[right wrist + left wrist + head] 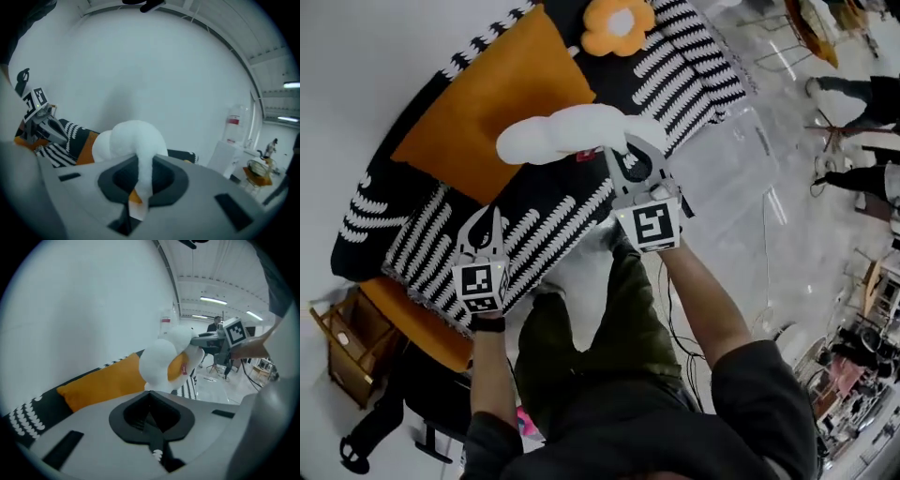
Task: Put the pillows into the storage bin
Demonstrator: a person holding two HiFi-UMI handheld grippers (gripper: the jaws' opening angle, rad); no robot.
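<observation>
A white cloud-shaped pillow [572, 131] hangs in the air over the sofa, with my right gripper [623, 155] shut on one end of it. In the right gripper view the white pillow [129, 138] is pinched between the jaws of the right gripper [143, 164], with a small tag below. My left gripper [492, 217] is lower left over the striped cover, jaws together and nothing in them. A large orange pillow [492, 103] and an orange flower pillow [619, 26] lie on the sofa. The clear storage bin [741, 164] stands on the floor to the right.
The sofa has a black-and-white striped cover [572, 216] and stands against a white wall. A wooden stool [347, 347] is at the lower left. Cables [675, 309] run on the floor by my legs. People [862, 94] and chairs are at the far right.
</observation>
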